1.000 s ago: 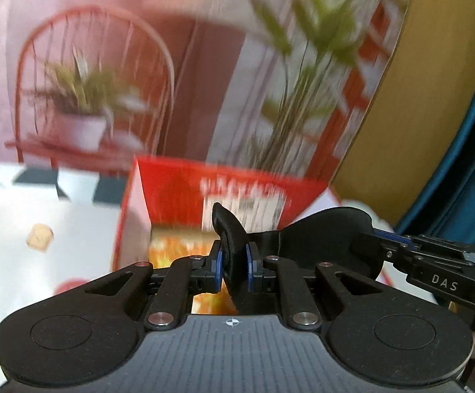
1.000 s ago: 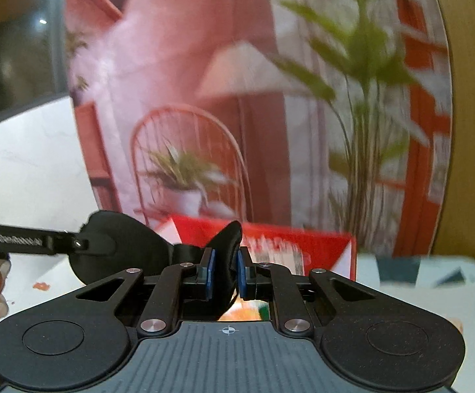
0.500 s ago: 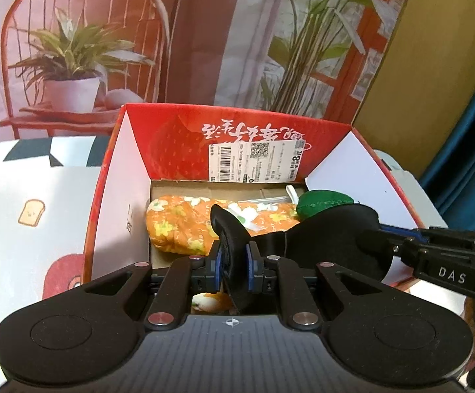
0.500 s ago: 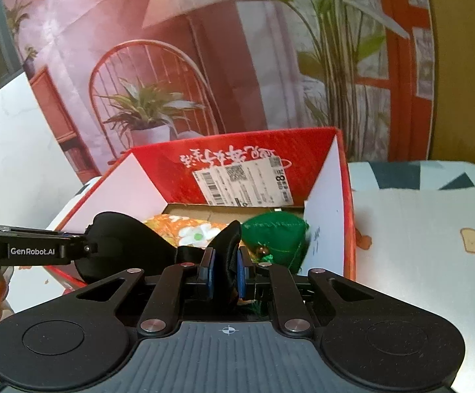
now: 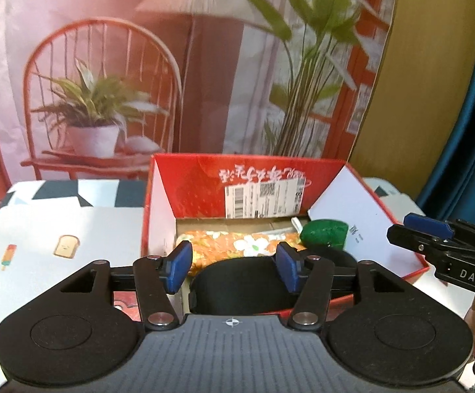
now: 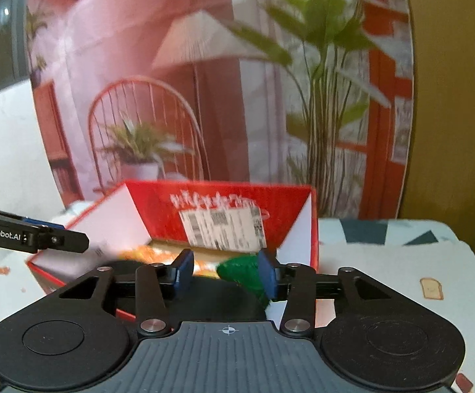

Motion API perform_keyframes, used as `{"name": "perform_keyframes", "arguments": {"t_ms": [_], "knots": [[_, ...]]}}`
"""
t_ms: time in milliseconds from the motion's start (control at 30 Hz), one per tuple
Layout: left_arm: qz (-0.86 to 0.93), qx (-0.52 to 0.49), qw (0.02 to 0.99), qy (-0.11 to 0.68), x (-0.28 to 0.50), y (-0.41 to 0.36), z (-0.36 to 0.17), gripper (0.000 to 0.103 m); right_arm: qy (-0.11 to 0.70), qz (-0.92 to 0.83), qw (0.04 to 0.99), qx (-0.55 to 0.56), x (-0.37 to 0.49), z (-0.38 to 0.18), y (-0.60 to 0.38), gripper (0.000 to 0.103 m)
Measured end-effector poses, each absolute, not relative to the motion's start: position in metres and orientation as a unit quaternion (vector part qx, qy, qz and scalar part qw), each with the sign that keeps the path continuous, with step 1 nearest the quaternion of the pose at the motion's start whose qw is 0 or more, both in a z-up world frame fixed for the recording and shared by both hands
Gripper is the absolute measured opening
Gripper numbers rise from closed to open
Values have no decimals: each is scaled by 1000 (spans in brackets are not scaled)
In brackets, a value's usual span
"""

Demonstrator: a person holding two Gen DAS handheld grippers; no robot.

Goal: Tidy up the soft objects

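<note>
Both grippers, left (image 5: pixel 230 267) and right (image 6: pixel 226 273), hang spread and empty over the box (image 5: pixel 368 216), where the black pad (image 5: pixel 240 286) lies, so we withdraw straight up, clear of its walls.

My own left gripper's black body hides the near part of the black soft object (image 5: pixel 237 285) in the open red cardboard box (image 5: pixel 362 196). In my right view, the orange floral cloth bundle (image 6: pixel 158 255) and the box's white label (image 6: pixel 224 229) smear with blur.
</note>
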State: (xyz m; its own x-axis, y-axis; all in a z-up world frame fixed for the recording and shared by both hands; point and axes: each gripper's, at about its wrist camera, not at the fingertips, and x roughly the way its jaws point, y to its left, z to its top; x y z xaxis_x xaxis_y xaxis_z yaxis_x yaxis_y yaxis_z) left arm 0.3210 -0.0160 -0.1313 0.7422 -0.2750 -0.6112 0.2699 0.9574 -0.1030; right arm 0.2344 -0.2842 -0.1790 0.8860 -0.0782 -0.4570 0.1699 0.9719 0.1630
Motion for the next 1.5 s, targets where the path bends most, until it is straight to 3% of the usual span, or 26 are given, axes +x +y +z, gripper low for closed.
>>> {"name": "perform_keyframes", "arguments": {"t_ms": [267, 467, 833, 967, 1500], "knots": [[-155, -57, 935, 315, 267, -3, -141, 59, 198, -35, 974, 103, 192, -180, -265, 42], [-152, -115, 919, 345, 234, -3, -178, 58, 229, -21, 967, 108, 170, -205, -247, 42], [-126, -135, 882, 433, 237, -6, -240, 56, 319, -39, 937, 140, 159, -267, -240, 43], [-122, -143, 869, 458, 235, -5, -256, 48, 332, -42, 931, 143, 160, -279, -240, 45], [-129, -137, 871, 455, 230, -4, -264, 47, 348, -23, 926, 144, 161, -299, -232, 48]]}}
